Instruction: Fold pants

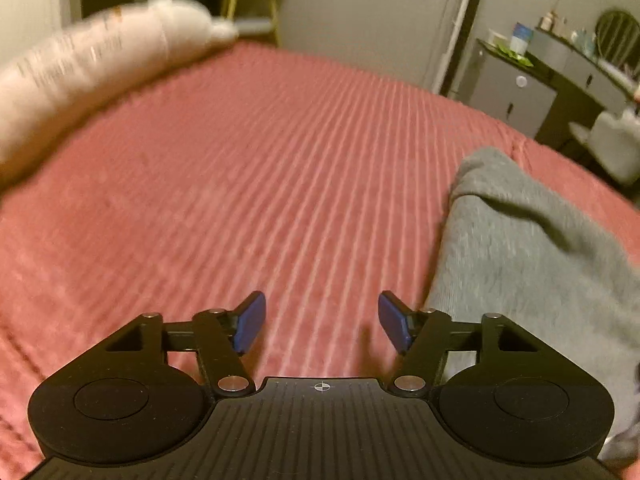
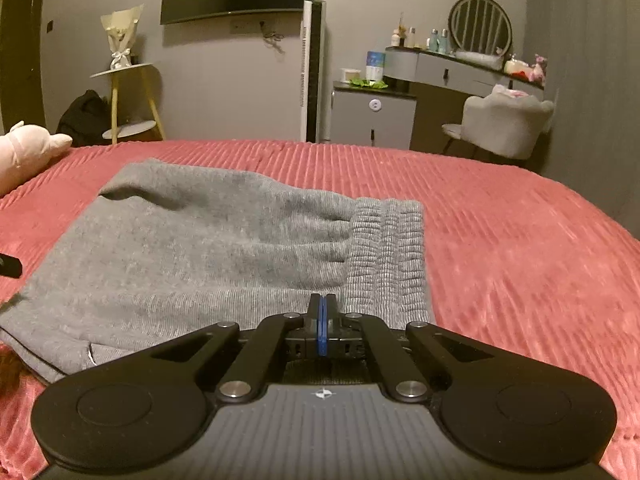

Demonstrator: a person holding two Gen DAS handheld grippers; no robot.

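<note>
Grey sweatpants (image 2: 208, 248) lie folded on the pink ribbed bedspread (image 2: 520, 232), their ribbed waistband (image 2: 388, 256) to the right. My right gripper (image 2: 322, 300) is shut with nothing visible between its blue pads, just above the near edge of the pants beside the waistband. In the left wrist view the pants (image 1: 528, 256) lie to the right. My left gripper (image 1: 322, 320) is open and empty over bare bedspread (image 1: 240, 184), left of the pants.
A white plush toy (image 1: 80, 72) lies along the bed's left side; it also shows in the right wrist view (image 2: 24, 152). Beyond the bed stand a yellow side table (image 2: 132, 100), a tower fan (image 2: 314, 72), a grey cabinet (image 2: 372, 120), a dresser and a chair (image 2: 504, 124).
</note>
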